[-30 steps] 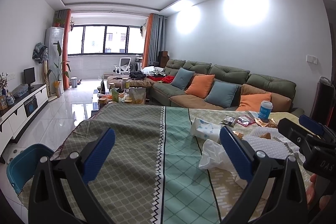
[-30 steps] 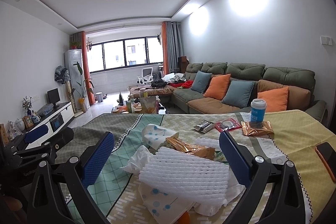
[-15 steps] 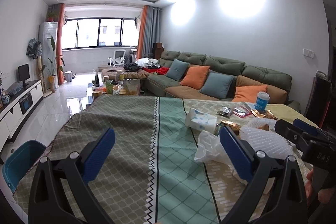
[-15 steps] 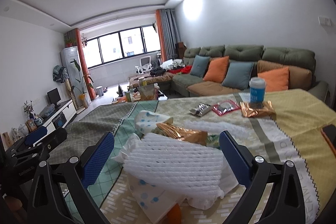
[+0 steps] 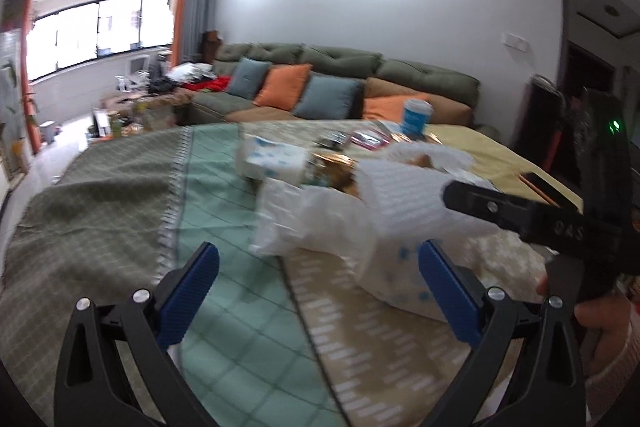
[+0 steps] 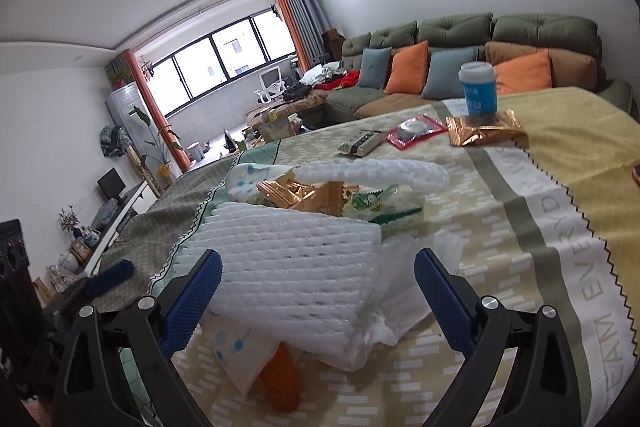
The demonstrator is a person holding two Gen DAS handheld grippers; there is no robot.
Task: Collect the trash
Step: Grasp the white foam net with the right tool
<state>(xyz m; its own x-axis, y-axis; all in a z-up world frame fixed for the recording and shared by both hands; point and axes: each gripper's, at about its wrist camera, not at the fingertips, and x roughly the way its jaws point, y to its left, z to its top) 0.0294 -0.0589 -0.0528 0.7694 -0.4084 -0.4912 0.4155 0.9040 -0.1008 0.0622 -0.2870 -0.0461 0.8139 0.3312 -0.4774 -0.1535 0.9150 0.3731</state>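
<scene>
A heap of trash lies on the clothed table [image 6: 520, 227]: a white foam net sheet [image 6: 288, 267], crumpled white tissue [image 6: 400, 311], gold foil wrappers [image 6: 312, 193], an orange peel [image 6: 282, 379] and a blue-dotted tissue pack [image 5: 272, 157]. My right gripper [image 6: 316, 295] is open, its fingers on either side of the foam sheet, not closed on it. My left gripper [image 5: 316, 291] is open and empty just left of the heap [image 5: 340, 219]. The right gripper's body [image 5: 540, 219] shows in the left wrist view.
Farther back on the table stand a blue paper cup [image 6: 478, 91], a gold wrapper [image 6: 480, 133], a red packet [image 6: 414, 131] and a silver wrapper [image 6: 360, 143]. A phone [image 6: 636, 173] lies at the right edge. A green sofa [image 6: 460, 59] lies behind.
Both grippers have moved forward and tipped down toward the heap. The right gripper's fingers now flank the foam sheet. The left gripper has swung right, closer to the tissue.
</scene>
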